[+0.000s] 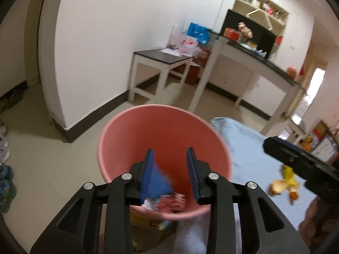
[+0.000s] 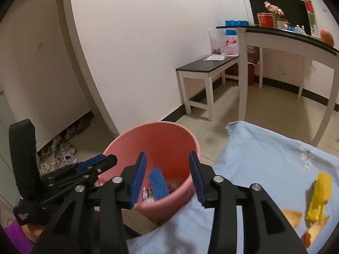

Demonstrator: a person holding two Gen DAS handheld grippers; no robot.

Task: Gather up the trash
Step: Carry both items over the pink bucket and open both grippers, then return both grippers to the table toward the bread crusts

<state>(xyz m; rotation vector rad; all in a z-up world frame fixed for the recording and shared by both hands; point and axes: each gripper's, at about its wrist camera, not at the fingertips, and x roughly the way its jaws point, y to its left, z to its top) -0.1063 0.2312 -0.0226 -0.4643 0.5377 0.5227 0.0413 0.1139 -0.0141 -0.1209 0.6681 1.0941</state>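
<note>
Over the pink bin (image 2: 161, 146), the right hand-held gripper (image 2: 167, 176) hangs with fingers apart, a blue foam net (image 2: 158, 183) falling in; the left hand-held gripper (image 1: 170, 174), also apart, hovers there. Peels (image 2: 296, 218) wait on the worktop's blue cloth (image 2: 264, 154).

Pink bin (image 1: 165, 127): near rim hidden behind left gripper (image 1: 170, 176) in left wrist view; floor of bin not visible. Contents blurred: blue mesh piece (image 1: 157, 180) smeared, crumpled red-and-white scrap (image 1: 171, 204) unidentifiable. Yellowish item (image 1: 152, 222) beneath bin's edge, mostly covered, unreadable. Right gripper (image 1: 300, 163) cut by frame edge, jaws out of sight there. Peel pieces (image 2: 313, 228) on blue cloth (image 2: 264, 154) partly cut at lower right. Shoes (image 2: 61, 158) along wall too small to count. Shelf items (image 1: 260, 4) too small to tell. Left gripper body (image 2: 63, 175) partly behind right gripper (image 2: 168, 180).
</note>
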